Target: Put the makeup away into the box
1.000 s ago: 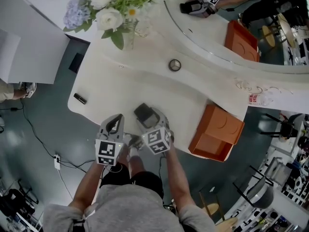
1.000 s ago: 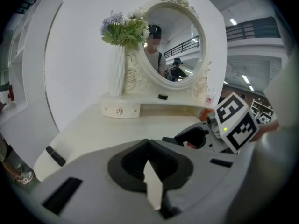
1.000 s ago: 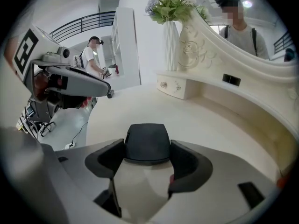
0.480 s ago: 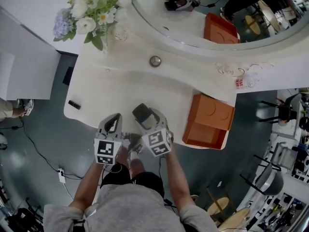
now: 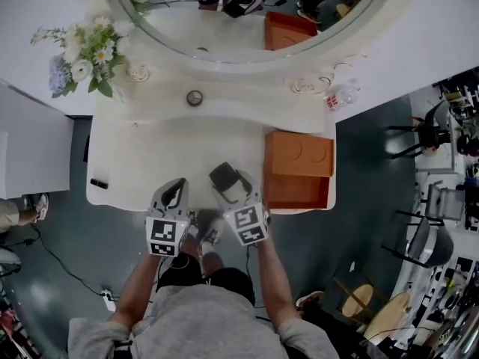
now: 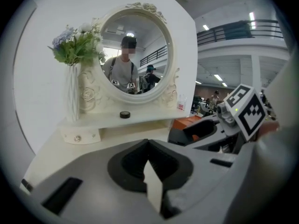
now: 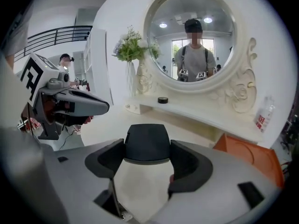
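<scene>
Your right hand-held gripper [image 7: 147,156] is clenched on the makeup, a dark grey compact [image 7: 147,141] with rounded corners, which sits squarely between the two jaws with a jaw pressed on either side. From the head view that compact is held over the front part of the white tabletop [image 5: 150,148], just in from its near edge; whether it touches the surface cannot be told. Your left hand-held gripper [image 6: 148,146] is clenched on nothing: its jaw tips meet, with only a thin sliver of pale tabletop showing below them. It hangs just beside your right one, at the front edge of the tabletop, and the two are close but apart. The orange box [image 5: 299,155] stands at the right end of the tabletop, reaching its front edge, to the right of the compact with a strip of bare surface between them. On the raised shelf at the back, under the round mirror [image 5: 247,13], lies a small round dark pot [image 5: 194,98], well apart from both of your tools. A vase of white and blue flowers [image 5: 86,54] stands at the shelf's left end and a small clear bottle [image 5: 340,96] with a red label at its right end. A small black object [image 5: 99,183] lies at the tabletop's far left edge, near the front.
</scene>
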A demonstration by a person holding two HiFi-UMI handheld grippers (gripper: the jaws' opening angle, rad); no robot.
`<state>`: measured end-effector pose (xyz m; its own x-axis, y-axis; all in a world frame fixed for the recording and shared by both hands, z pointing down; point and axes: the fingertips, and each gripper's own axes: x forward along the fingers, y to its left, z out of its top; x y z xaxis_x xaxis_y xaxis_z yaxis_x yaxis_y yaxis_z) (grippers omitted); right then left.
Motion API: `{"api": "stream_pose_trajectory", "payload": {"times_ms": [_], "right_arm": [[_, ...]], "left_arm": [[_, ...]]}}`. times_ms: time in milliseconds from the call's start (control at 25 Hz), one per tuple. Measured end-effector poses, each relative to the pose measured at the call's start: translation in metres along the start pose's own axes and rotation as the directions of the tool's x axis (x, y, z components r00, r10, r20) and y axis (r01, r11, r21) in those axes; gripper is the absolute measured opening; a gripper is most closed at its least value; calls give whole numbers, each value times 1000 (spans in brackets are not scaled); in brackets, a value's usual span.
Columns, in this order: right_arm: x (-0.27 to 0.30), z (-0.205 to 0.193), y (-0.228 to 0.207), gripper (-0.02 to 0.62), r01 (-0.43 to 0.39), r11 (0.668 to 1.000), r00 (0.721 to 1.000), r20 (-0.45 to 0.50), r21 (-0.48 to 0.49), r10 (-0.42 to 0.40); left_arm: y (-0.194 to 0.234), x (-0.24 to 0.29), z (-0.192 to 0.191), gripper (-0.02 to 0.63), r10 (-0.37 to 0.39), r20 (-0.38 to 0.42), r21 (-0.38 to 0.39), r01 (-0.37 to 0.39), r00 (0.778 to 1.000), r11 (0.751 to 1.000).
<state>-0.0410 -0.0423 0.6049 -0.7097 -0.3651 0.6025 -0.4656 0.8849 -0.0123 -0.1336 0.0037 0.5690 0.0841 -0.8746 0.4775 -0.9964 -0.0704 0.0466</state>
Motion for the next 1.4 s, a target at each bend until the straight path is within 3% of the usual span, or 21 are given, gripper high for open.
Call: {"api": "stream_pose_trajectory", "payload": {"times_ms": [400,720,1040,1400], "right_arm": [[-57,-30,-66,324,210,970,978,-6,124,-211],[-94,-68,-105,324,326,919,945,-55,222,-322],[-110,-106,-131,324,394,880,919,-137,266,-370],[-99,-129,-147,324,429,869,894,-257,247,-368]], "left_arm": [[-59,35,20,0,-140,-3,84,140,990,987],[-101,54,27,0,-234,-30,125,236,972,964],[-130,71,26,0,-293,-57,147,298,954,943],[-133,86,23,0,-304,-84,150,313,949,938]]}}
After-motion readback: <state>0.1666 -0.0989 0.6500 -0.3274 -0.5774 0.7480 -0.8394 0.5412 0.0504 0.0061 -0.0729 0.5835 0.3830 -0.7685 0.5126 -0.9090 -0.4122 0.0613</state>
